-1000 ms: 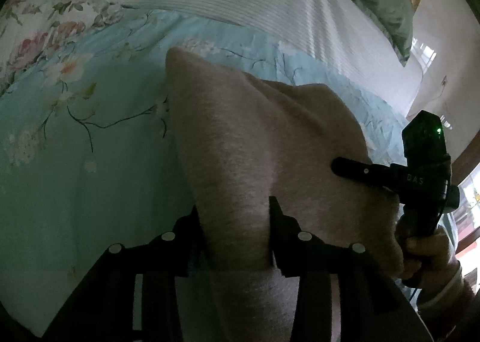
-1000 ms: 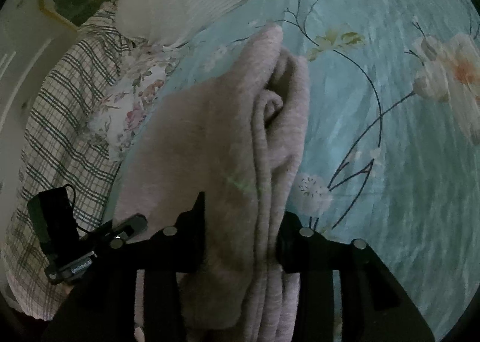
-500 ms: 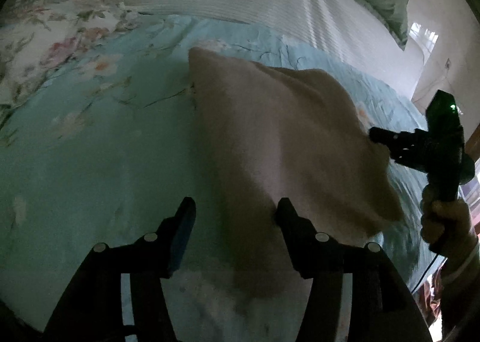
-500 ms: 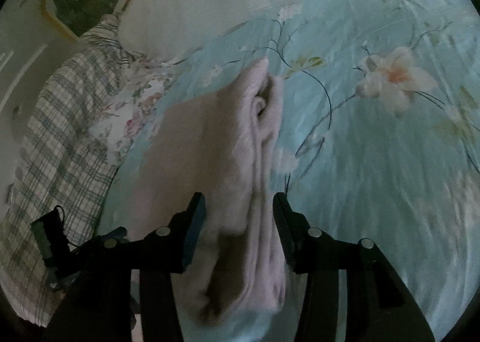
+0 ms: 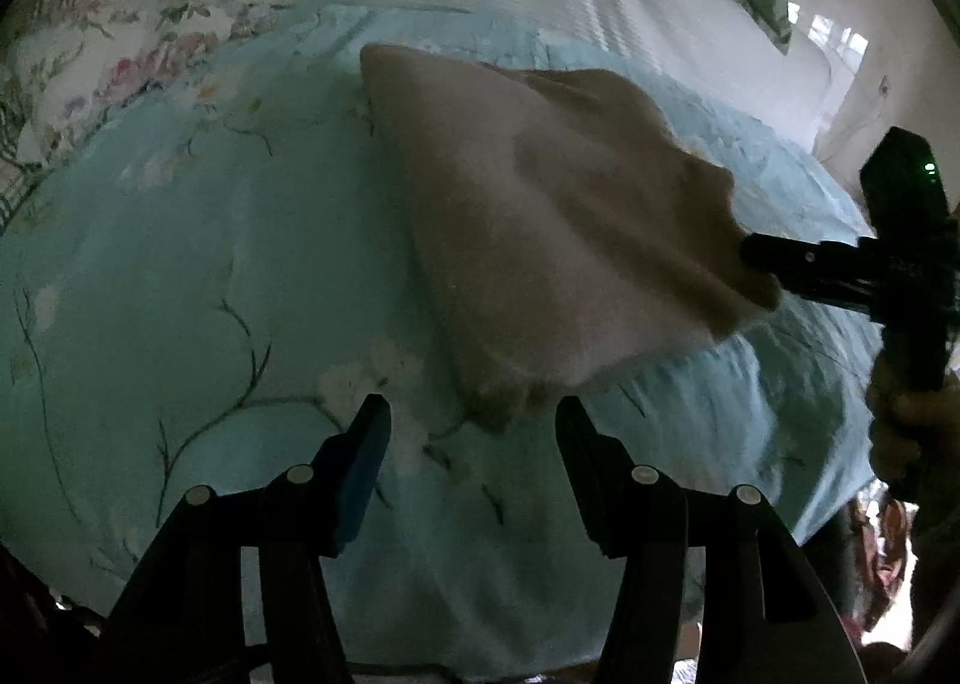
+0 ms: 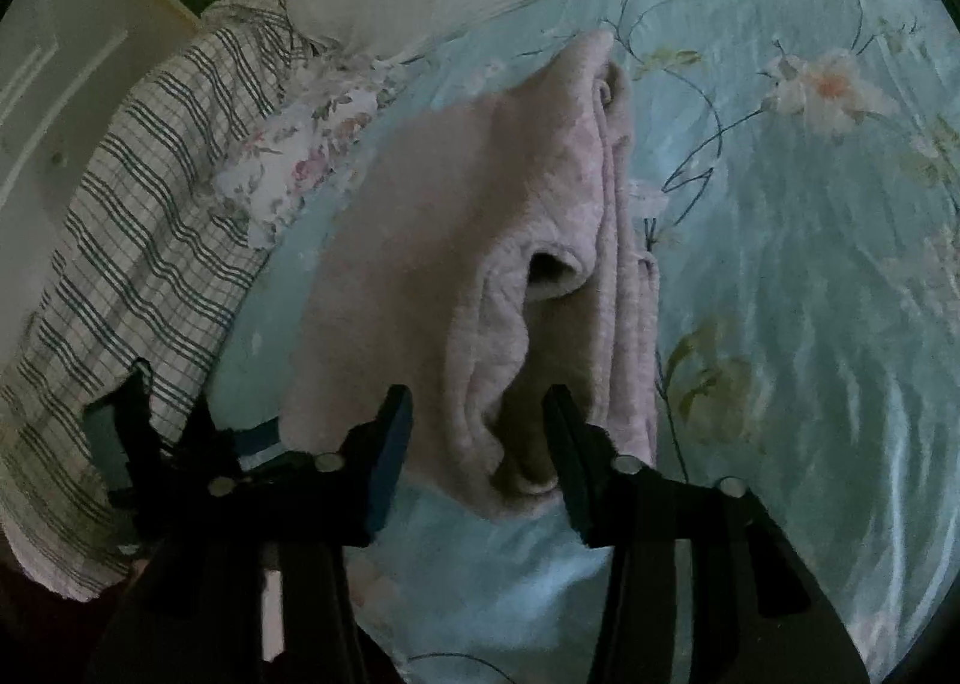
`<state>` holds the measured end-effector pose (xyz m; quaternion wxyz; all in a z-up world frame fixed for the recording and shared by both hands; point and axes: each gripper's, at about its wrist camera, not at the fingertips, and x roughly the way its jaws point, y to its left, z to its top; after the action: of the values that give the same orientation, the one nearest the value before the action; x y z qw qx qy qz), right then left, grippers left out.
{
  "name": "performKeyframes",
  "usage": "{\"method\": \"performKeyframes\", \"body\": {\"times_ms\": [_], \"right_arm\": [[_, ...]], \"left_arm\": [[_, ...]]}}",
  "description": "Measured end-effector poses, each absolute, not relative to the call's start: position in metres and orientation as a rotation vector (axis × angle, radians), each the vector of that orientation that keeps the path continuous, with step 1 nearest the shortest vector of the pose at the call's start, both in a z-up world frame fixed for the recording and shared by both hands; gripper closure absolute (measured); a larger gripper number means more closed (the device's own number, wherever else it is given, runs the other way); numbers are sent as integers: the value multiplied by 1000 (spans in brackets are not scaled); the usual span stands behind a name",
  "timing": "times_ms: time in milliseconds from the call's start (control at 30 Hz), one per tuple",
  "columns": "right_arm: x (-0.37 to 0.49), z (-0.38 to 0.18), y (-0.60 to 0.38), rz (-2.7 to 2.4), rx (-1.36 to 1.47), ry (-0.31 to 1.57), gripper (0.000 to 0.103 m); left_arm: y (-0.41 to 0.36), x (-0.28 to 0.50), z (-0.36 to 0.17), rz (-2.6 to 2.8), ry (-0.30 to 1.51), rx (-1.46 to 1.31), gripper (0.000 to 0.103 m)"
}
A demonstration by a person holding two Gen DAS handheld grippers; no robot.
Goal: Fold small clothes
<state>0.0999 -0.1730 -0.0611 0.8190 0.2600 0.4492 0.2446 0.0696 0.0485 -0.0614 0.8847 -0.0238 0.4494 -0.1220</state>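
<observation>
Garment: pinkish-beige fleece garment (image 5: 558, 240) folded in layers, centre frame, on pale-blue floral bedspread (image 5: 180, 276).
Left gripper (image 5: 471, 423): jaws spread, empty, just short of it.
Right gripper (image 6: 477, 426): jaws just closing around near edge; grip uncertain.
Remaining: likely another fold.

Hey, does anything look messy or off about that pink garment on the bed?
Yes. The pink garment lies on the blue floral bedspread in an uneven bundle: its layers gape open along one edge instead of lying flat, and one corner is bunched against the right gripper. Nothing looks torn or spilled.
</observation>
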Motion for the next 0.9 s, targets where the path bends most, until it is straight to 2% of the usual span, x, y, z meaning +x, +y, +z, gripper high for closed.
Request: {"method": "performKeyframes", "body": {"times_ms": [33,100,167,267,467,600,767,900], "right_arm": [[101,-60,-173,522,559,960,95],[98,-49,-177,515,567,914,95],[92,-39,-185,502,555,872,95],[92,-52,-191,413,480,937,95],[91,-88,-200,372,574,1020,95],[83,-57,-211,356,595,958,92],[100,-17,-203,417,608,841,92],[152,-28,-177,393,551,880,92]], "left_arm": [[47,73,-62,-234,931,-38,45],[42,80,-66,-180,937,-2,49],[42,82,-67,-145,949,6,63],[42,76,-68,-144,949,-8,71],[40,74,-71,-163,971,9,71],[54,67,-58,-208,987,0,69],[69,59,-16,-311,873,-54,67],[55,81,-10,-381,848,-76,67]]}}
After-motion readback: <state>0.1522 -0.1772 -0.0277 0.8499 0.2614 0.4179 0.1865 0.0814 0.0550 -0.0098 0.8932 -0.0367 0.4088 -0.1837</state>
